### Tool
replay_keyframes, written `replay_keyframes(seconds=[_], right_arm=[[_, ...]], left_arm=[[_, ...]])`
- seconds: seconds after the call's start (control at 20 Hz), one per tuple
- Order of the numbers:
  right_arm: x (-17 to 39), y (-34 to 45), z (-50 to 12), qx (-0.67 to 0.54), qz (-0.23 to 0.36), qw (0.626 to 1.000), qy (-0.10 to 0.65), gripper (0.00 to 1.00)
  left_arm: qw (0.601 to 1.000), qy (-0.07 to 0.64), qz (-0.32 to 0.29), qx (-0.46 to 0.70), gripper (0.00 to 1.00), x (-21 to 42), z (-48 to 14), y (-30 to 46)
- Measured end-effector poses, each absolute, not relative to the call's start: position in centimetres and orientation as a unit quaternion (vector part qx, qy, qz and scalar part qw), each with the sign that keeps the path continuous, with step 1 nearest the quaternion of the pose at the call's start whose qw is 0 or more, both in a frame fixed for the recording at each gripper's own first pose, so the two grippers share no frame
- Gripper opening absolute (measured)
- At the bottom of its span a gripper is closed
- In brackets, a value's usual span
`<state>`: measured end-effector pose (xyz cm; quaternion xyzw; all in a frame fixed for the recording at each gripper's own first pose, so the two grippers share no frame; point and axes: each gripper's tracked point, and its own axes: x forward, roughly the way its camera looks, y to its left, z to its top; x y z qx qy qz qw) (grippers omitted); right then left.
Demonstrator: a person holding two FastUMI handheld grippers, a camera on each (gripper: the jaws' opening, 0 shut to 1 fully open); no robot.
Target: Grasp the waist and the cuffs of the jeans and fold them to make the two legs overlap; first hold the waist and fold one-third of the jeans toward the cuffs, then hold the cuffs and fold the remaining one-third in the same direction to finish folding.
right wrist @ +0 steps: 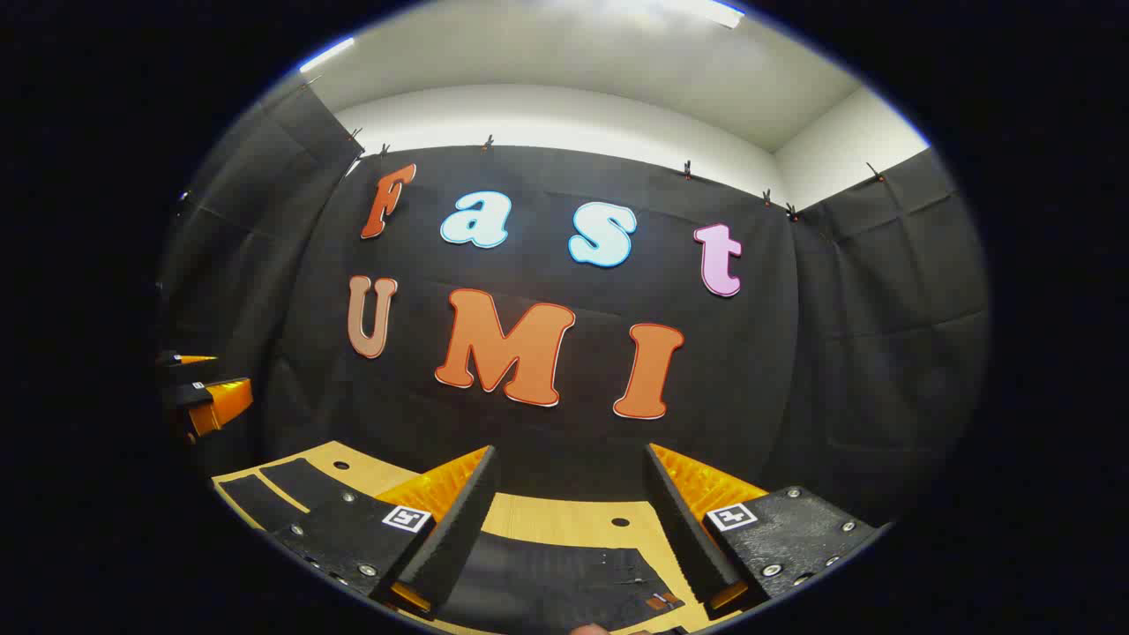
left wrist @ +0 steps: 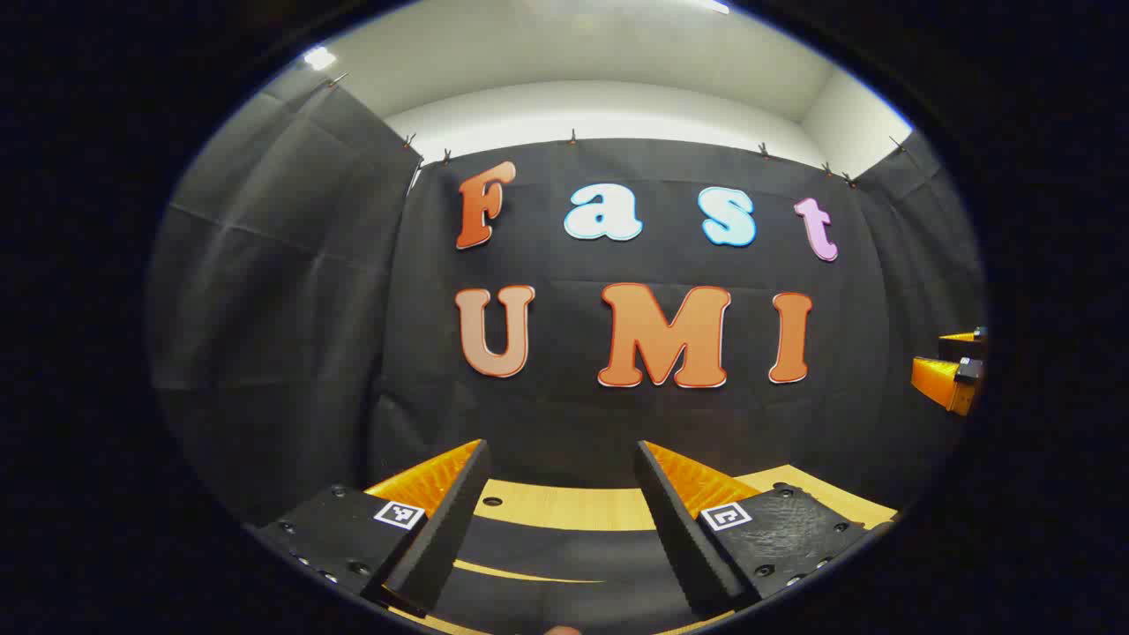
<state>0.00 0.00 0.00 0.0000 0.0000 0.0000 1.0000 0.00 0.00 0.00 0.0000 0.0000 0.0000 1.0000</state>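
A light wooden table (right wrist: 564, 520) carries dark jeans (right wrist: 547, 573) lying flat on its top.

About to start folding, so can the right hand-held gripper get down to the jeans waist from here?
Probably yes: the right hand-held gripper is open, held above the jeans on the table, nothing between them.

Wooden table (left wrist: 564, 507), white ceiling (left wrist: 573, 53)

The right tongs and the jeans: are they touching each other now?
Apart. In the right gripper view the right tongs stand open above the table, and the dark jeans lie flat below, between the fingers.
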Motion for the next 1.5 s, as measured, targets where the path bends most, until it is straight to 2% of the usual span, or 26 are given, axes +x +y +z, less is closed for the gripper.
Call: replay_keyframes(seconds=[0.15,0.25,0.3,0.35,0.4,0.45,0.7,0.75,0.9,0.95,1.0,1.05,1.25,1.4,1.45,1.5], right_arm=[[1.3,0.5,-0.4,0.009,0.002,1.0,0.0,1.0],[2.0,-0.3,-1.1,0.002,-0.003,1.0,-0.002,0.94],[2.2,-0.5,-1.4,0.0,-0.001,1.0,-0.003,0.96],[2.5,-0.6,-2.0,0.0,0.001,1.0,0.0,0.98],[2.8,-0.7,-2.5,0.0,0.004,1.0,0.007,0.94],[3.1,-0.7,-3.0,0.003,0.007,1.0,0.011,0.98],[4.9,-1.1,-5.1,0.029,0.017,0.999,0.028,0.98],[5.2,-1.2,-5.4,0.036,0.018,0.999,0.029,1.0],[5.4,-1.4,-6.8,0.039,0.025,0.998,0.037,0.98],[5.5,-1.7,-7.4,0.033,0.025,0.998,0.04,1.0],[5.6,-1.9,-7.9,0.028,0.024,0.998,0.043,0.98],[5.6,-2.2,-8.4,0.027,0.022,0.998,0.048,1.0],[6.2,-4.2,-9.8,0.041,0.012,0.998,0.055,0.98],[6.4,-5.6,-11.5,0.052,0.005,0.996,0.073,0.98],[6.4,-5.7,-12.4,0.053,0.007,0.995,0.082,0.94],[6.4,-6.1,-13.1,0.052,0.004,0.994,0.094,0.98]], left_arm=[[1.0,-0.018,0.006,0.015,0.98,0.5,0.7,1.8],[0.999,-0.01,0.016,0.028,0.98,0.6,-0.1,2.7],[0.999,-0.009,0.023,0.029,0.98,0.6,-0.2,2.9],[0.999,-0.012,0.026,0.029,0.96,0.5,-0.1,2.5],[0.999,-0.016,0.029,0.028,0.98,0.5,-0.1,1.9],[0.999,-0.018,0.024,0.03,0.96,0.4,-0.4,1.0],[0.999,-0.028,0.023,0.034,0.97,0.9,-1.0,-3.1],[0.999,-0.025,0.016,0.033,0.96,1.2,-1.3,-4.2],[0.999,-0.027,0.007,0.044,0.96,2.6,-1.4,-6.4],[0.999,-0.026,0.006,0.047,0.96,2.8,-1.7,-6.8],[0.999,-0.024,0.008,0.047,0.96,3.3,-1.8,-7.0],[0.999,-0.024,0.011,0.048,0.96,3.8,-1.8,-7.3],[0.997,-0.03,0.025,0.062,0.97,4.9,-1.7,-7.9],[0.997,-0.013,0.037,0.069,0.97,5.4,-2.9,-7.9],[0.997,-0.002,0.044,0.067,1.0,5.5,-3.7,-7.7],[0.996,0.01,0.053,0.068,1.0,5.5,-4.3,-7.2]])
